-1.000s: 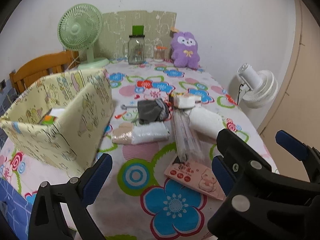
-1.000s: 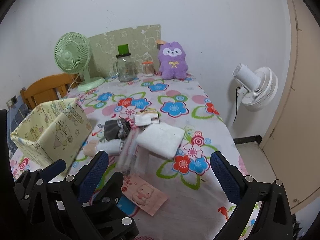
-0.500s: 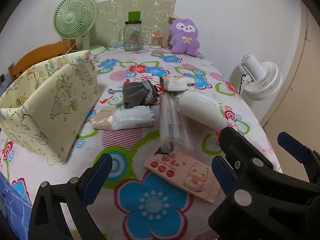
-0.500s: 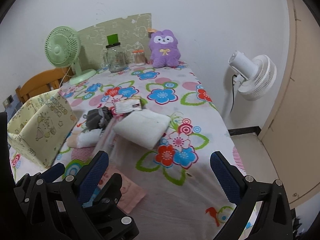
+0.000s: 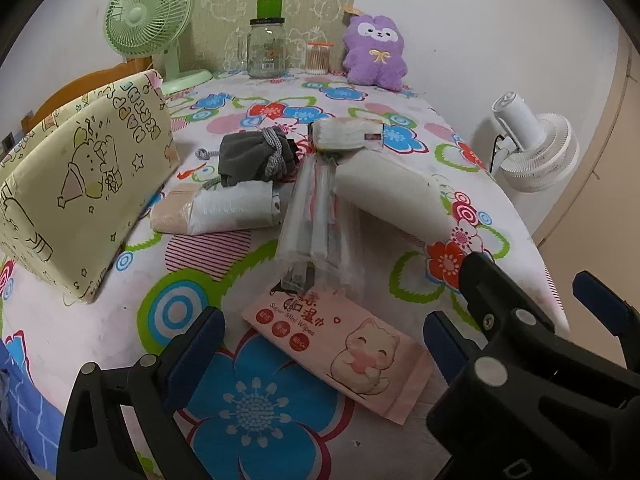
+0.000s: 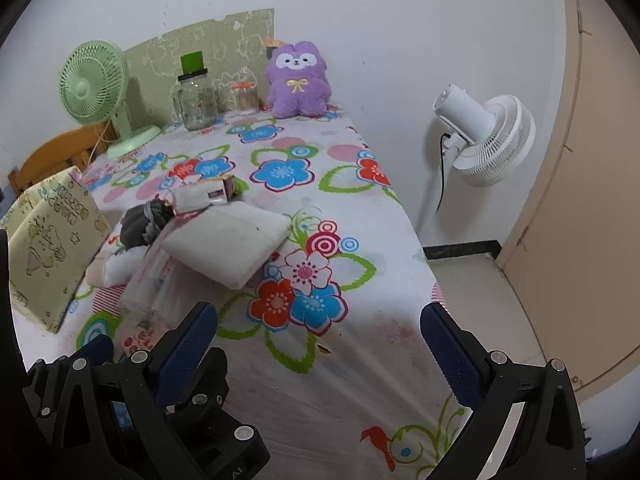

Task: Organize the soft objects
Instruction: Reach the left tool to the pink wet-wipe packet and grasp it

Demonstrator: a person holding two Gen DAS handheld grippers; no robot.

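Yellow fabric box (image 5: 86,184), contents hidden

Table under a floral cloth (image 5: 256,404), blue, red and pink blossoms with green loops. At its far edge: green desk fan (image 5: 150,16) on a round foot, at the left; glass jar (image 5: 266,52) with dark lid; small clear pot of cotton swabs (image 5: 319,58) just beside it. Pale green patterned board (image 5: 288,4) upright against the white wall behind them (edge ragged). Wooden chair back (image 6: 52,156) past the left side. White standing fan (image 6: 486,136) on the floor, right of the table.
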